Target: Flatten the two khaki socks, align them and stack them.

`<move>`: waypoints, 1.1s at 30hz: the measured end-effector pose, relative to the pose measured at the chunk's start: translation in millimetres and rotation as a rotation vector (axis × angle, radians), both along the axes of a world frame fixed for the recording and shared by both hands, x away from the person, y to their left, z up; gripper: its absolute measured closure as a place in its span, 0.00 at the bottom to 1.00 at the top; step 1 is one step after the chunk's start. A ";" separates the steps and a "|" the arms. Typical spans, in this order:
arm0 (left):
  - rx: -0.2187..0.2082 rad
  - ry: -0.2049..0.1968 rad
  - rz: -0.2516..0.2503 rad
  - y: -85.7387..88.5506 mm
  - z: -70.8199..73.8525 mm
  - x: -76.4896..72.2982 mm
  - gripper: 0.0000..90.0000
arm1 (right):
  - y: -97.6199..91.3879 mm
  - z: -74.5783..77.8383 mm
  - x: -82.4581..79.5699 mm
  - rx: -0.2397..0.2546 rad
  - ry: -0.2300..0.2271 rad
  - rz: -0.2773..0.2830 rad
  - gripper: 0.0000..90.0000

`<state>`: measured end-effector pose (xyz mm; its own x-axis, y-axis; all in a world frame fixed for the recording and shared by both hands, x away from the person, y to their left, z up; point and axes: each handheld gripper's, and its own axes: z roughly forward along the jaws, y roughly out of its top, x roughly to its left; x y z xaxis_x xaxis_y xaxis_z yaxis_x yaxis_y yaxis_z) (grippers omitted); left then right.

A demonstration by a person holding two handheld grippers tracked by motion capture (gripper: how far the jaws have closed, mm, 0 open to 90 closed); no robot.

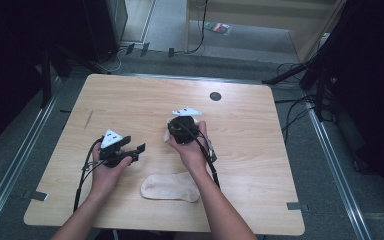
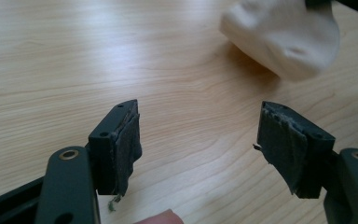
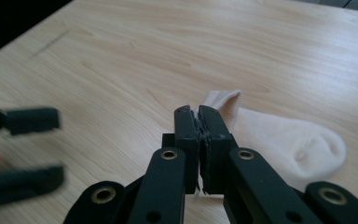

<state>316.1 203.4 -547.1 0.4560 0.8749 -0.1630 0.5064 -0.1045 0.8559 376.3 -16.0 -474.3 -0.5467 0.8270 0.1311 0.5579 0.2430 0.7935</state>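
Sock (image 3: 284, 140) pinched at cuff by clenched right gripper (image 3: 199, 122), left gripper (image 2: 198, 135) released beside it, 1 second sock (image 1: 170, 188) lay flat near table (image 1: 130, 100) edge, dark round spot (image 1: 215, 96) beyond.

Two cream socks on wooden table (image 1: 130, 100) — one sock (image 1: 170, 188) flat near front edge; other sock (image 3: 279, 140) rumpled, cuff seemingly pinched mid-table.

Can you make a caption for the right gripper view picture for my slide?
The right gripper pinches a cream sock on the wooden table.
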 end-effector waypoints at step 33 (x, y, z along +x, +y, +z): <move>0.325 -0.149 -0.097 -48.1 10.7 2.4 0.65 | -42.8 -17.5 2.7 0.085 0.064 -0.046 0.98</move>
